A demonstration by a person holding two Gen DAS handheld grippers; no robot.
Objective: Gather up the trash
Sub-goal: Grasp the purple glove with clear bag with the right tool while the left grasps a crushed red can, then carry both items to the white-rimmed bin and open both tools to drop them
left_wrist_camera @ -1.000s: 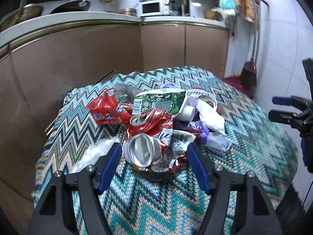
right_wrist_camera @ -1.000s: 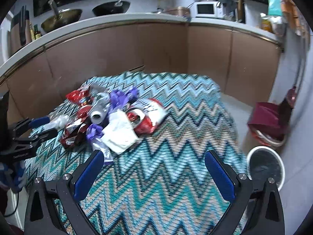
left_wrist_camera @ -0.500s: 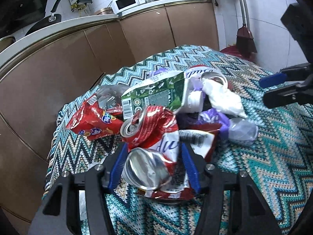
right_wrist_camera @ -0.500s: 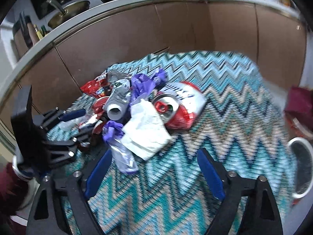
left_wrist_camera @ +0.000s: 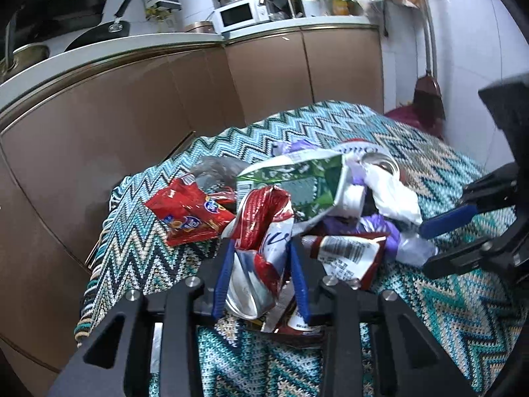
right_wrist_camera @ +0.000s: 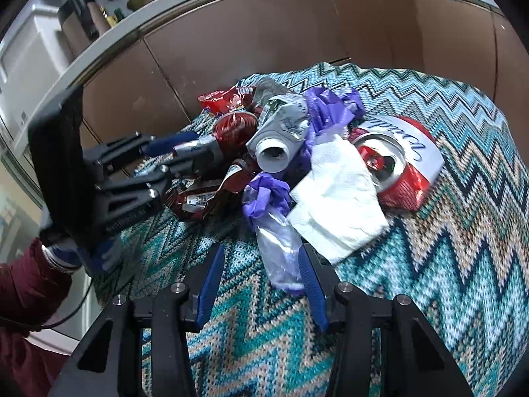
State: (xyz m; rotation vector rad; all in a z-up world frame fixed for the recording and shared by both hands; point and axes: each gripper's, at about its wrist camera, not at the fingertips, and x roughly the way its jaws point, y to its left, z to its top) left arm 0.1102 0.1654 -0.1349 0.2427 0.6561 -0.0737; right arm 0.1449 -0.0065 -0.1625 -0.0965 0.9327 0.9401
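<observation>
A pile of trash lies on a table under a zigzag cloth (left_wrist_camera: 429, 314). My left gripper (left_wrist_camera: 259, 248) is closing, and both blue pads press a crushed red and silver can (left_wrist_camera: 261, 258). Behind the can lie a green carton (left_wrist_camera: 297, 178) and a red snack wrapper (left_wrist_camera: 188, 215). My right gripper (right_wrist_camera: 261, 251) is closing too. A clear and purple plastic bag (right_wrist_camera: 281, 251) lies between its pads, against the right pad, with a gap at the left one. A white tissue (right_wrist_camera: 337, 198) and a red can (right_wrist_camera: 396, 162) lie just beyond it.
Brown cabinets (left_wrist_camera: 132, 132) curve behind the table, under a counter with a pan (left_wrist_camera: 99, 33) and a microwave (left_wrist_camera: 241, 16). A broom (left_wrist_camera: 429, 89) leans at the right wall. A dark red sleeve (right_wrist_camera: 26, 284) is at the left edge.
My left gripper moved in and narrowed onto the crushed can, which now stands up between the pads. The right gripper dipped toward the pile and narrowed around the plastic bag.
</observation>
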